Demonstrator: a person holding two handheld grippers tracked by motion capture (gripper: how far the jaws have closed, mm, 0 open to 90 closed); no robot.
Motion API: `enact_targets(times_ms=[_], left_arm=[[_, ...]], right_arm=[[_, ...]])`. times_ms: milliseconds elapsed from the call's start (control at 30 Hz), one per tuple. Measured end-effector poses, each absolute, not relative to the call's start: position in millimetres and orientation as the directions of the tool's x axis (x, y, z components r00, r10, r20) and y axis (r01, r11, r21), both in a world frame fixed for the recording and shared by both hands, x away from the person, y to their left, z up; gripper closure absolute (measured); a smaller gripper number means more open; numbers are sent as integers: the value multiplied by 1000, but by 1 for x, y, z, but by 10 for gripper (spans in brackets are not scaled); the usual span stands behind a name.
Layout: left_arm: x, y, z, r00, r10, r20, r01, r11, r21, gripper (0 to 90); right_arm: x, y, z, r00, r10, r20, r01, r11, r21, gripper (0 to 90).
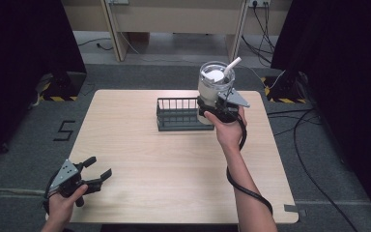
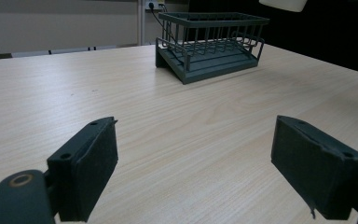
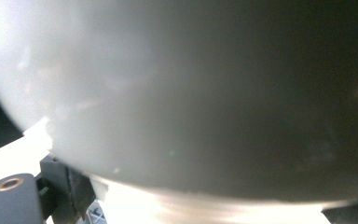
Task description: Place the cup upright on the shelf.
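on the high view we see a pale wooden worktop (image 1: 174, 164) with a dark wire basket (image 1: 181, 114) standing toward its far side, a little right of the middle. the right gripper (image 1: 216, 107) is raised just beside the basket's right end, held in the person's right hand (image 1: 229, 130), and its jaws are clamped around the lower part of a clear jar (image 1: 214, 82). the jar stands upright in the grip, lifted off the worktop, and holds something white inside; a white handle or tube (image 1: 232, 65) sticks out of its open mouth and leans to the right. a black cable (image 1: 244, 188) trails from this gripper down along the forearm.

in the right gripper view the jar (image 3: 191, 93) sits so close that it is a blurred pale grey curve, with the pad of one jaw pressed against it at the lower left.

the left gripper (image 1: 98, 173) rests low near the front left corner of the worktop, in the person's left hand (image 1: 63, 205), well apart from the basket. its jaws are spread wide and hold nothing. in the left gripper view the two black jaw pads stand far apart over bare wood, and the basket (image 2: 209, 44) is seen farther off, empty as far as we can tell, with the bottom of the jar (image 2: 283, 4) just above its right end.
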State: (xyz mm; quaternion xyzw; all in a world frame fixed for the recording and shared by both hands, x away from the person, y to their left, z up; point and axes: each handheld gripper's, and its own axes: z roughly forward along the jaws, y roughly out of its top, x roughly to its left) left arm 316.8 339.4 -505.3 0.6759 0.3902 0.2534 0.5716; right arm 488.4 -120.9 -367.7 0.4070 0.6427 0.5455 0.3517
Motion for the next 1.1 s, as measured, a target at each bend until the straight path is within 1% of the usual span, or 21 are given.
enact_targets(times_ms=[1100], left_arm=[[317,340,-506,568,816,-109,238,-36,971,142]], right_arm=[[522,-93,-364,-431,903,-5,151,78,986,114]])
